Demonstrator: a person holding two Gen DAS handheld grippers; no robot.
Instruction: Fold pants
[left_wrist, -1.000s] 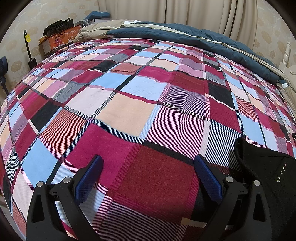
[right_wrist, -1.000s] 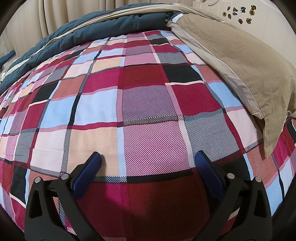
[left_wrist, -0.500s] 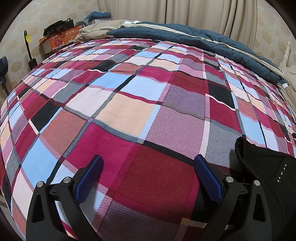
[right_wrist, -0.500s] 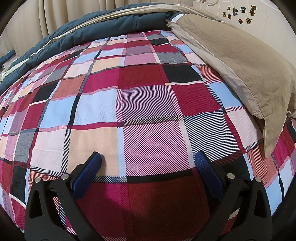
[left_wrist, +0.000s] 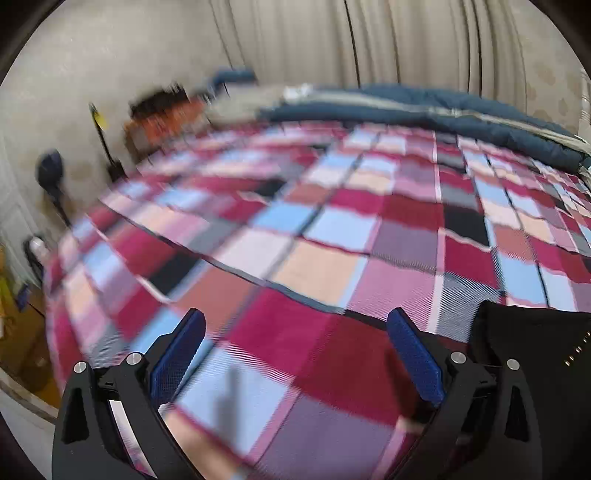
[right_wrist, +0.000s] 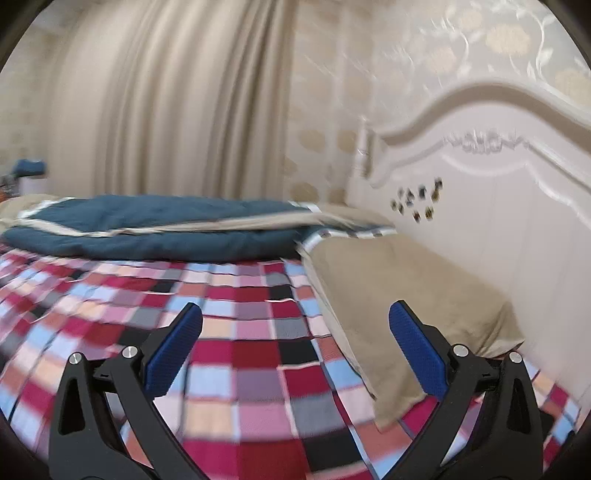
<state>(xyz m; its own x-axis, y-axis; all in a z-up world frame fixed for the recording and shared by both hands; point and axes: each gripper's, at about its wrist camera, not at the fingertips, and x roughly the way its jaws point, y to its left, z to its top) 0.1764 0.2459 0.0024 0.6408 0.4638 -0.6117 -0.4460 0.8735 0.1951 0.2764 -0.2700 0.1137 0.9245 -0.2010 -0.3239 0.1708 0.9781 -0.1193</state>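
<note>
Blue-padded, the left gripper (left_wrist: 295, 354) and right gripper (right_wrist: 295, 350) are held wide apart, empty, above the plaid bedspread (left_wrist: 332, 266). Black pants (left_wrist: 535, 343) are seen beside the left gripper; a blurred approach risks a missed grasp.

Left black plastic two-finger gripper (left_wrist: 295, 343) and its right twin (right_wrist: 295, 341): textured blue pads (left_wrist: 415, 360), silver screws at lower frame corners.
</note>
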